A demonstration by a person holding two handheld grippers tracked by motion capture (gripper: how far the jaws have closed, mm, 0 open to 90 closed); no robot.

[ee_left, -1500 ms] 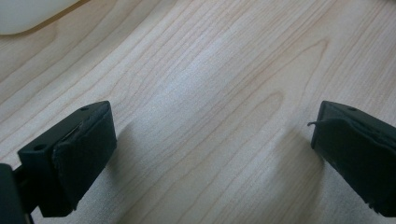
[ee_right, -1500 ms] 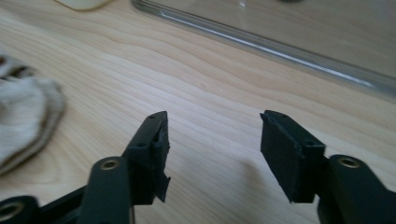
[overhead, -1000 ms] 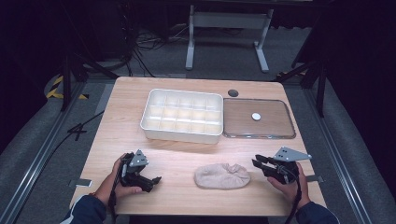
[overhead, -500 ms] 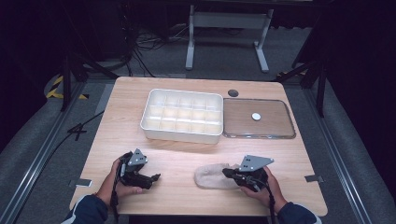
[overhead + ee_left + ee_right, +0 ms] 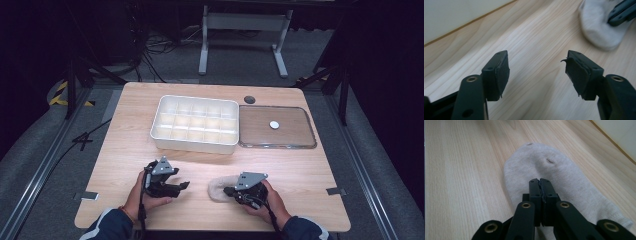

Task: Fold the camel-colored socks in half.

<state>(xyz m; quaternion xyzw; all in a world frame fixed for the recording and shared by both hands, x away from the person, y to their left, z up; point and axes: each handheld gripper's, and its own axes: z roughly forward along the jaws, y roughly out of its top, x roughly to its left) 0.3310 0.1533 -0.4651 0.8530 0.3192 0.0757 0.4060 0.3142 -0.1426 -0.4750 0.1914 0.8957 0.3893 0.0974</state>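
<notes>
Beige sock [image 5: 554,170] | right gripper [image 5: 540,181] newly over it, fingers shut (pinching, seemingly)

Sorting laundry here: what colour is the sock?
Pale beige-grey sock, plain, clearest in the right gripper view.

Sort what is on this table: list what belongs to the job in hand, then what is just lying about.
In the job:
- sock
- right tool, jaws shut over the sock
- left tool, jaws apart, nothing between them

Lying about:
- white divided tray
- clear lid beside it
</notes>
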